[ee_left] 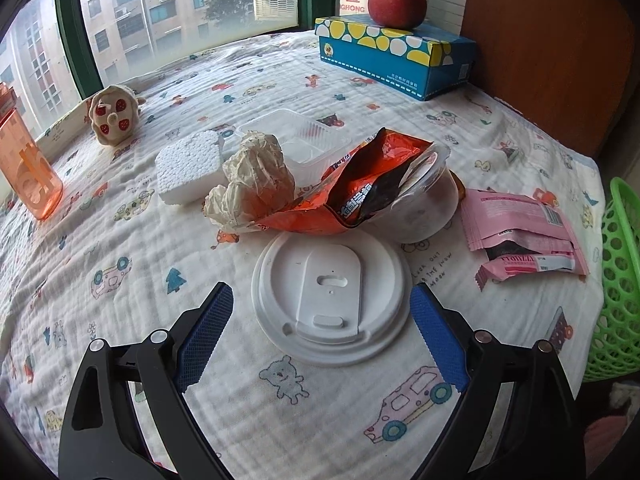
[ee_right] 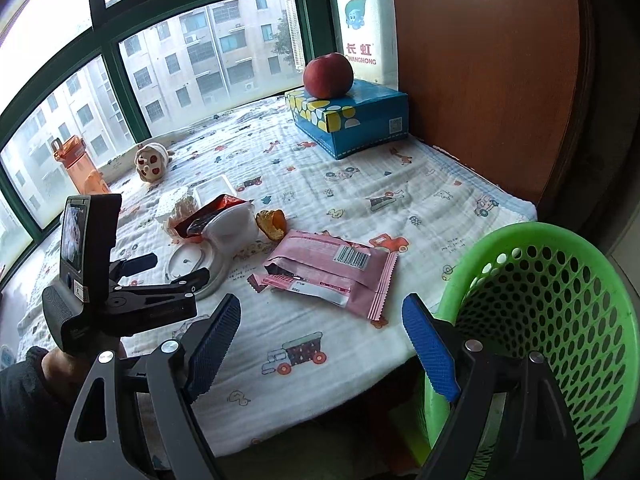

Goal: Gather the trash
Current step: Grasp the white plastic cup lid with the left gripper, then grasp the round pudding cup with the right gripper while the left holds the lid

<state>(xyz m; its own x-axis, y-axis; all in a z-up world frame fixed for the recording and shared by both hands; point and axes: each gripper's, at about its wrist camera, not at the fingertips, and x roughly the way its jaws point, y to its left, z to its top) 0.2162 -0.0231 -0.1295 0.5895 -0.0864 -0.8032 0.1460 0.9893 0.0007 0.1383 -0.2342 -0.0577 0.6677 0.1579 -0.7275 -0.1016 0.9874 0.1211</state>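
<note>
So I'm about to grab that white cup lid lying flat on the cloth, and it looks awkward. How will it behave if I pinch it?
The white cup lid looks like thin moulded plastic, so probably very light and somewhat flexible. It lies flat between the open left gripper fingers, so its low rim may slip from the pads. The soft quilted cloth could let it slide or tilt.

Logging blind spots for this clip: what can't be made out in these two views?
- Green basket: its bottom is blocked by the right gripper in the right wrist view and cut by the frame edge in the left wrist view.
- Clear cup: contents masked by the orange wrapper stuffed into it.
- Pink packets: print too small to read.
- Orange bottle: top cut by the left wrist frame edge.
</note>
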